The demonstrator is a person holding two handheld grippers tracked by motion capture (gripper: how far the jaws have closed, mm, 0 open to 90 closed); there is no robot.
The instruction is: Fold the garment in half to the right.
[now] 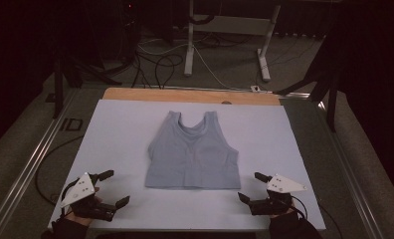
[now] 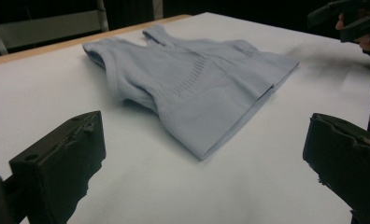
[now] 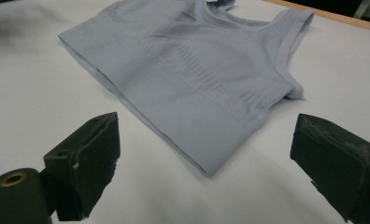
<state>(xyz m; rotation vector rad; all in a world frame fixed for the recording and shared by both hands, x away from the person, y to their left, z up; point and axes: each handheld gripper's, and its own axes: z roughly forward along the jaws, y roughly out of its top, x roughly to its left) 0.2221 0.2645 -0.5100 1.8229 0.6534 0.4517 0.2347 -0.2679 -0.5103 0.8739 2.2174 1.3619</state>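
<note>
At the worktop's [image 1: 115, 129] centre, a grey-blue crop top [image 1: 192, 152] lies flat, hem toward you, straps pointing away. Your left gripper [image 1: 111, 188] and right gripper [image 1: 250, 186] flank its near corners, equally close, jaws spread and empty.

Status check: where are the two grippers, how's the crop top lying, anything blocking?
Left gripper open, right gripper open, both off the cloth. Grey crop top flat on white table sheet, hem nearest the person. Nothing in the way.
</note>
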